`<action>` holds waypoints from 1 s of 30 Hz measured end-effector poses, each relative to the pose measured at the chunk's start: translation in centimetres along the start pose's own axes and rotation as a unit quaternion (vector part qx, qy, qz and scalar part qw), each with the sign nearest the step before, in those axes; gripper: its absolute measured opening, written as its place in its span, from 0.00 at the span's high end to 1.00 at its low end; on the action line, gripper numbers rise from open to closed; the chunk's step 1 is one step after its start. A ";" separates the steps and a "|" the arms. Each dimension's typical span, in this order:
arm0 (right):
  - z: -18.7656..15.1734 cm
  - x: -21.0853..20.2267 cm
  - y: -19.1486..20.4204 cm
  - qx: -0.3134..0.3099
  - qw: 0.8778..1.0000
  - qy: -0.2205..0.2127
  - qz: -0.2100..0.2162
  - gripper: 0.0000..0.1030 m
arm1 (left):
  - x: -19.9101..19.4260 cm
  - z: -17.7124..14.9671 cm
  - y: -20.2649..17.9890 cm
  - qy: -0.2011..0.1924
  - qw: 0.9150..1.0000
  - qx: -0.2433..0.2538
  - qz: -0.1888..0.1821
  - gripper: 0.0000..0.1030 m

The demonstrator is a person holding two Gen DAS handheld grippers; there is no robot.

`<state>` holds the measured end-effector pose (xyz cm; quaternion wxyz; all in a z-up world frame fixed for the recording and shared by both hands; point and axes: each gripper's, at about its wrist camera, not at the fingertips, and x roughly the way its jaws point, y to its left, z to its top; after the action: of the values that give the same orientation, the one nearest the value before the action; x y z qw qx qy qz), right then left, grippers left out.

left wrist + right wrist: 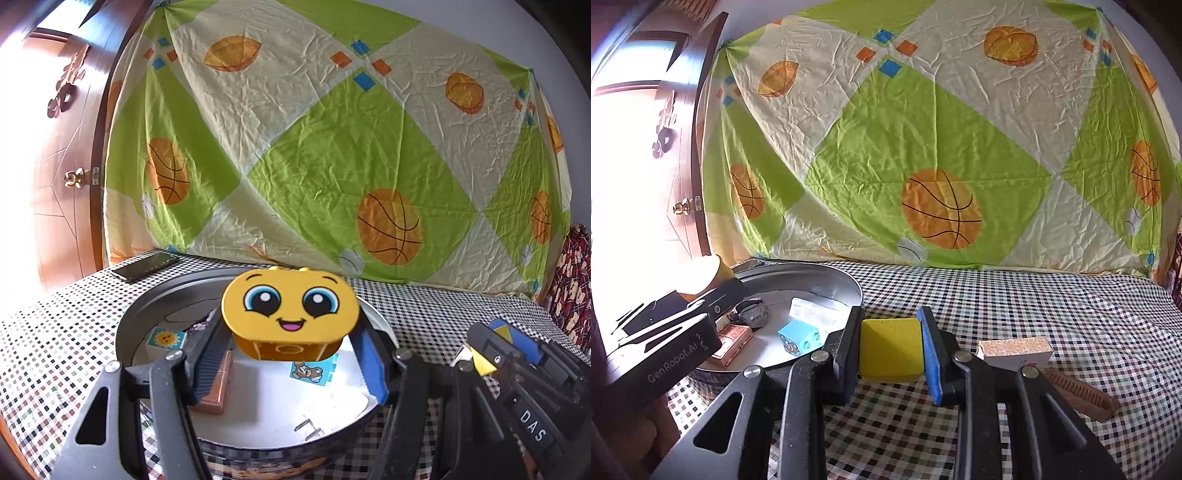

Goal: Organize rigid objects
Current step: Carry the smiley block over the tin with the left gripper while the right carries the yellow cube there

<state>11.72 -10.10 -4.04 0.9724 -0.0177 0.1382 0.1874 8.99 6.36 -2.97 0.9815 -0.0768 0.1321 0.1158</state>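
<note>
My left gripper (pixel 291 332) is shut on a yellow smiley-face box (pixel 290 314) and holds it above the round metal tray (pixel 125 328). In the tray lie a sun-picture cube (pixel 165 339), a brown box (pixel 218 387) and a blue bear block (pixel 312 373). My right gripper (pixel 892 350) is shut on a yellow block (pixel 890 349) just right of the tray (pixel 827 280), over the checkered cloth. The right gripper also shows in the left wrist view (pixel 491 354). The tray in the right wrist view holds a blue block (pixel 799 338), a clear box (pixel 809 310) and a grey stone (pixel 753 314).
A phone (pixel 146 266) lies on the checkered cloth behind the tray. A cork-topped white box (pixel 1015 352) and a brown ridged bar (pixel 1082 395) lie right of my right gripper. A basketball-print sheet (pixel 942 147) hangs behind; a wooden door (pixel 66 166) stands at left.
</note>
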 end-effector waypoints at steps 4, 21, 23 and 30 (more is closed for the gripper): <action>0.0 0.1 0.5 -0.003 1.000 0.000 0.003 0.69 | 0.0 0.1 0.3 -0.001 1.000 -0.001 0.003 0.38; 0.3 1.0 2.9 -0.014 1.000 0.006 0.023 0.69 | 0.2 0.4 2.0 0.002 1.000 0.003 0.017 0.38; 0.3 1.1 3.2 -0.016 1.000 0.007 0.024 0.69 | 0.2 0.4 2.1 0.004 1.000 0.003 0.017 0.38; 0.3 1.4 4.1 -0.023 0.999 0.011 0.030 0.69 | 0.1 0.6 2.6 -0.001 1.000 0.010 0.026 0.38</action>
<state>11.51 -5.74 -4.07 0.9642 -0.0376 0.1446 0.2191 8.57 9.03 -2.73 0.9789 -0.0635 0.1344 0.1400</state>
